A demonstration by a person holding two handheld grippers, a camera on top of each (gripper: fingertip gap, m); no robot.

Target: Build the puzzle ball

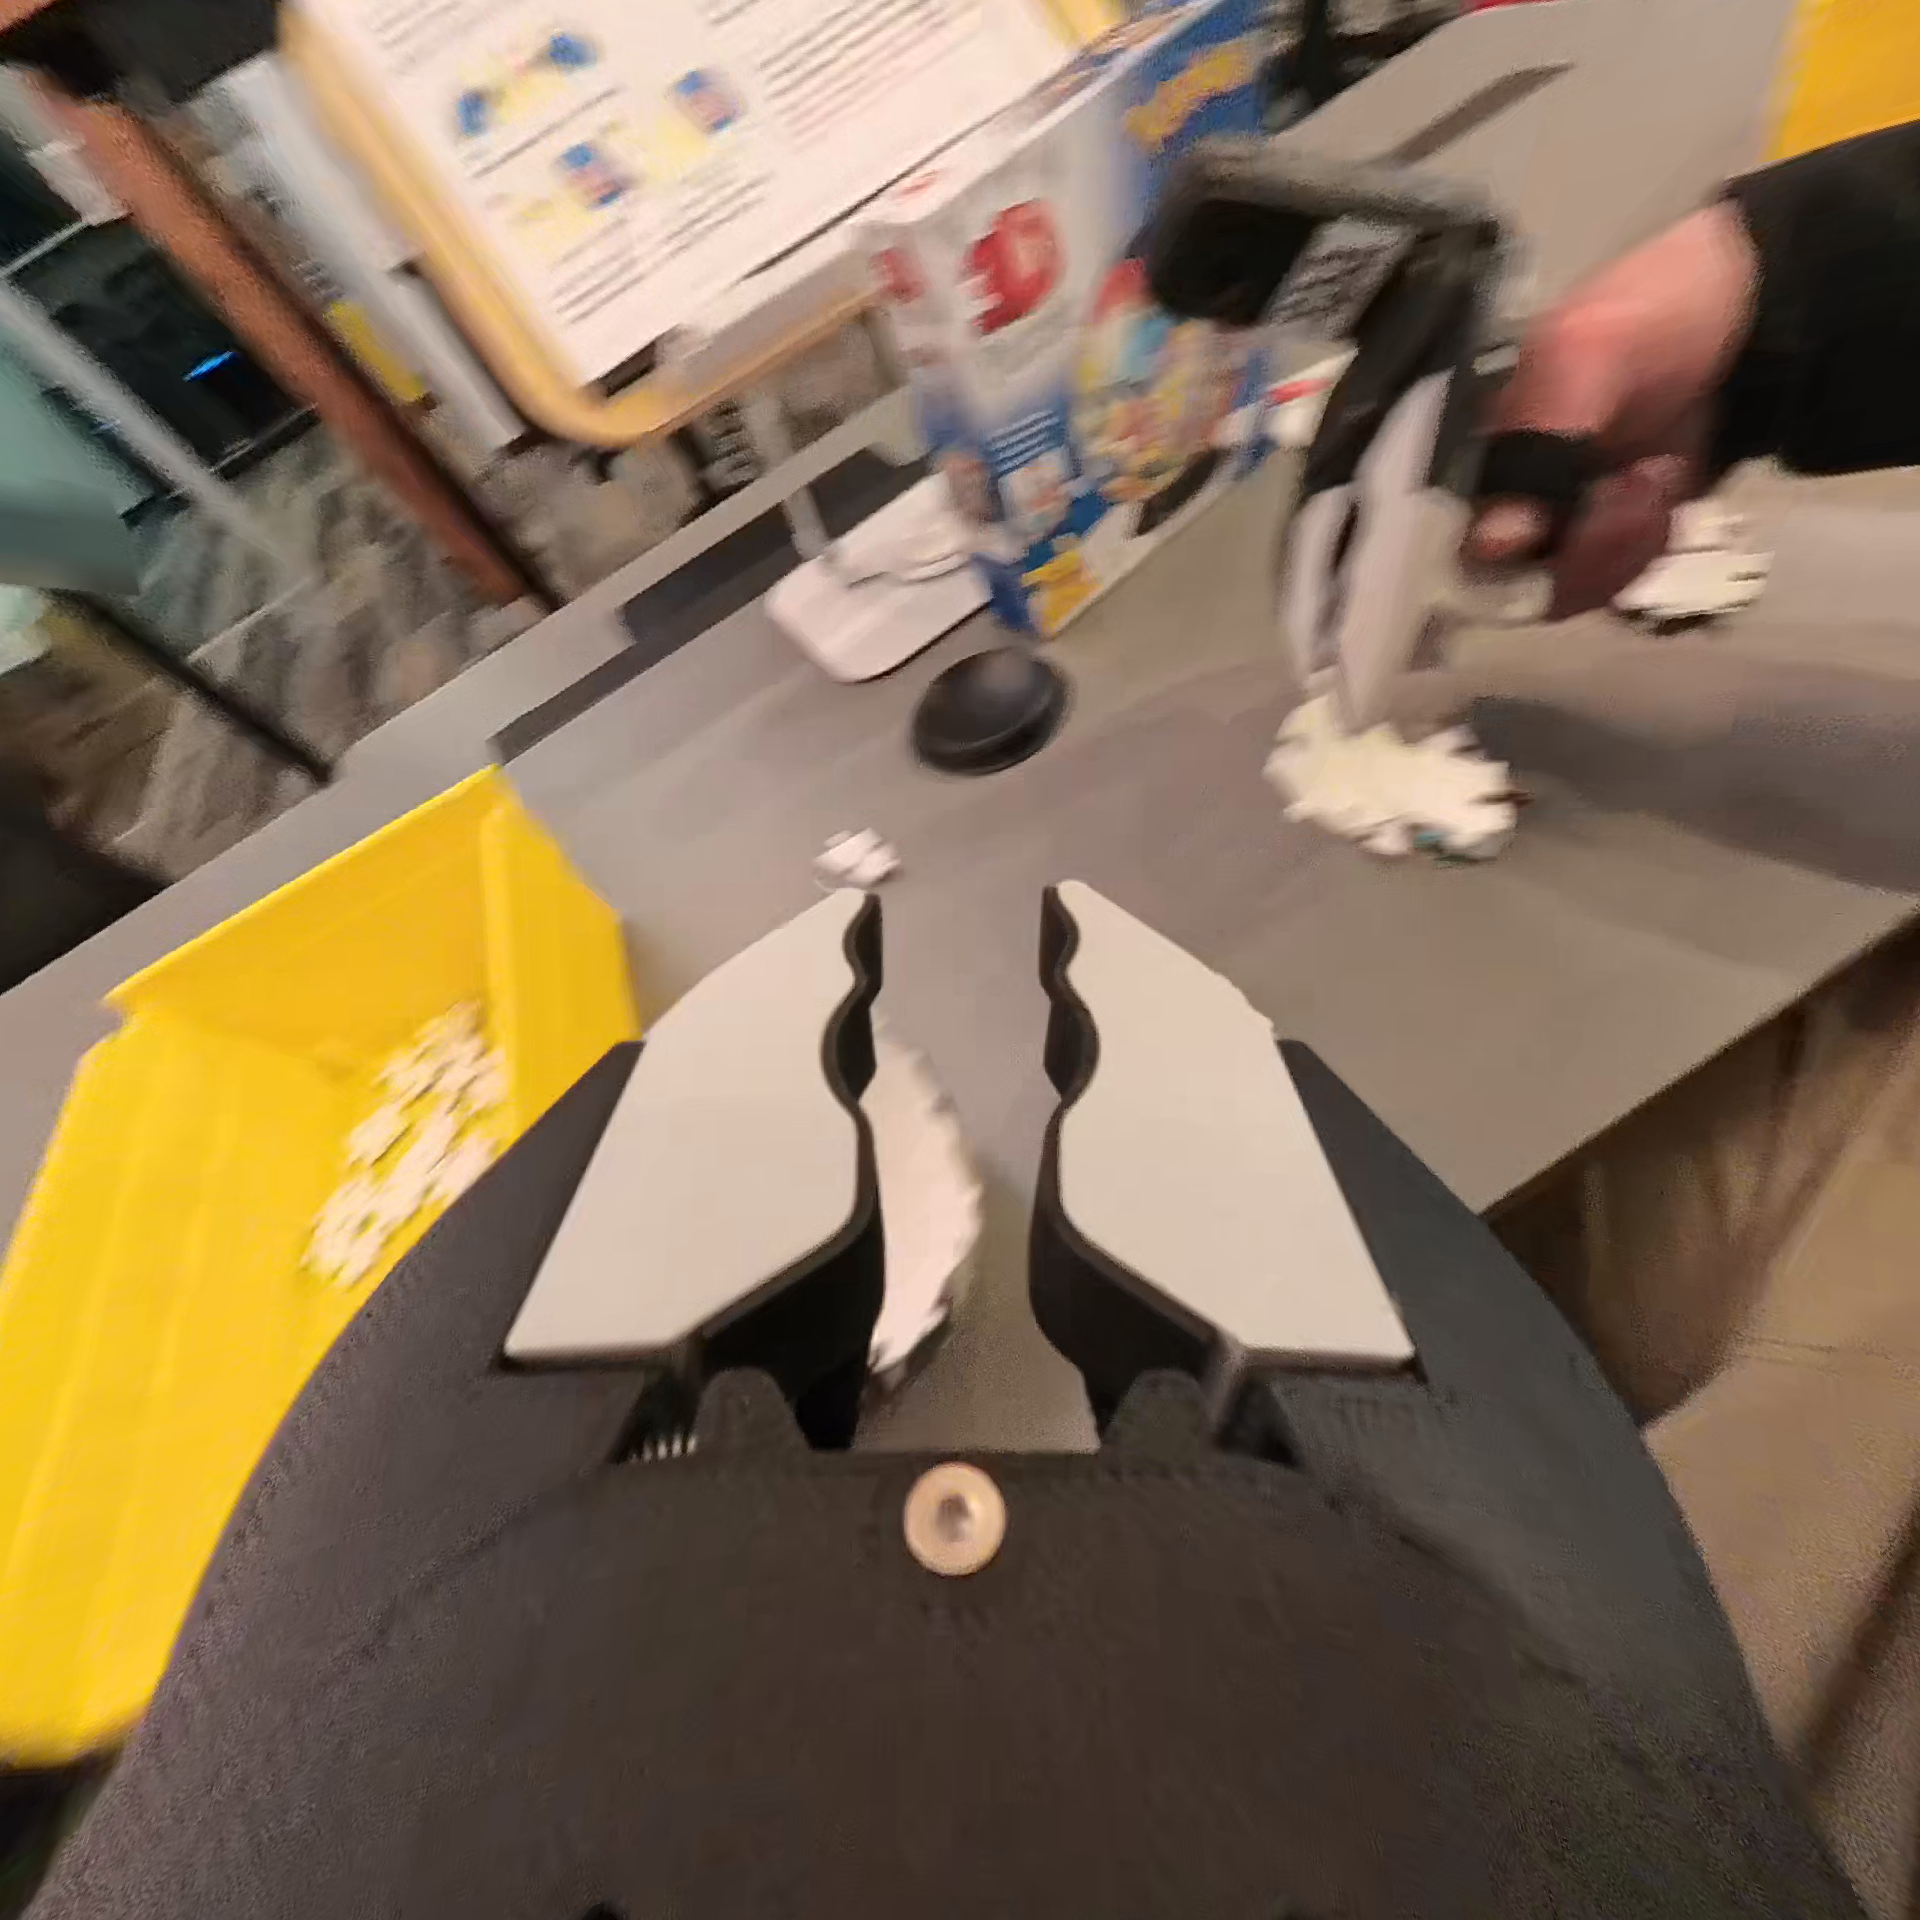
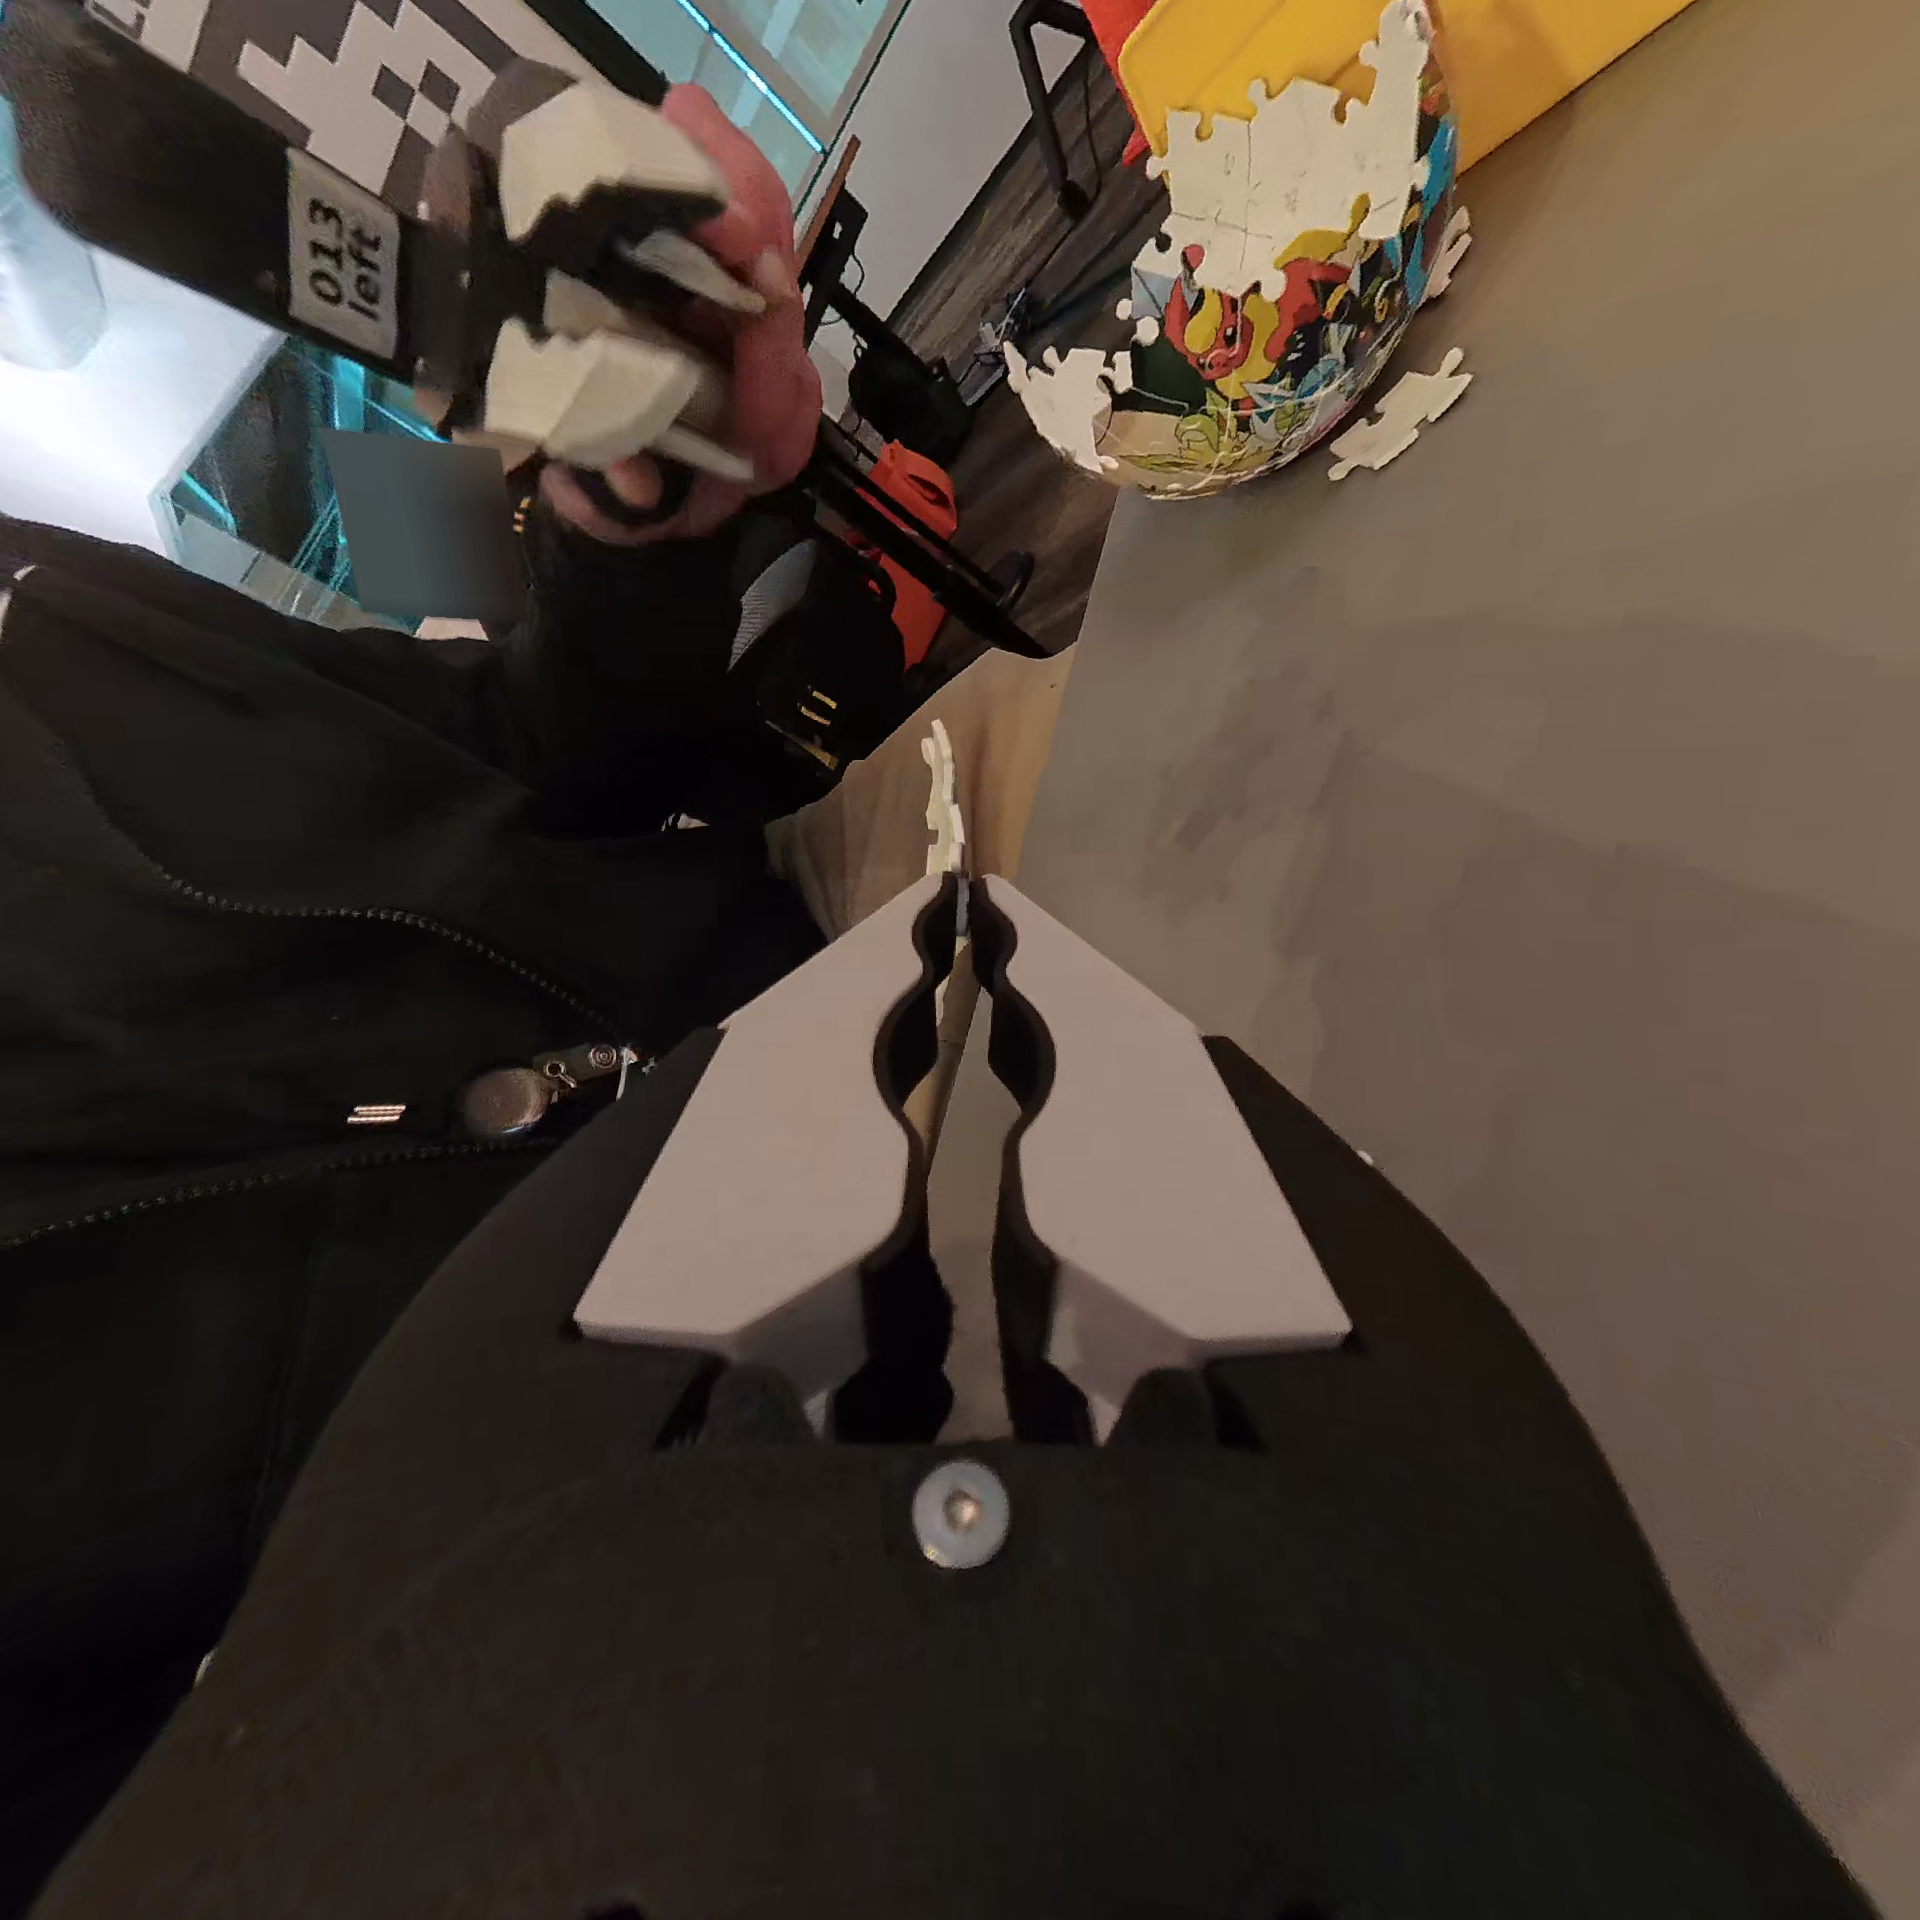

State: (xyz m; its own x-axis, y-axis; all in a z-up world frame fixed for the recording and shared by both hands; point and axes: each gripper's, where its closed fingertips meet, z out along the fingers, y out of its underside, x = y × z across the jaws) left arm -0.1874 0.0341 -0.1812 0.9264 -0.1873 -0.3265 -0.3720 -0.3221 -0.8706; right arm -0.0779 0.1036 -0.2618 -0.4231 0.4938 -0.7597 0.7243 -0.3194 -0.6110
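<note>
R gripper (image 2: 961,894) pinching puzzle piece (image 2: 943,795); L gripper (image 1: 961,914) apart, raised.

Your left tongs (image 2: 732,384) carry a white label (image 2: 343,275) with dark print on their black body, just behind the fingers. A black-and-white square code pattern (image 2: 353,62) sits beside it. Ahead of those tongs, a colourful box (image 1: 1091,416) with bold red and yellow lettering stands on the surface (image 1: 1143,935). The printed sheet (image 1: 675,156) beyond is too blurred to read.
</note>
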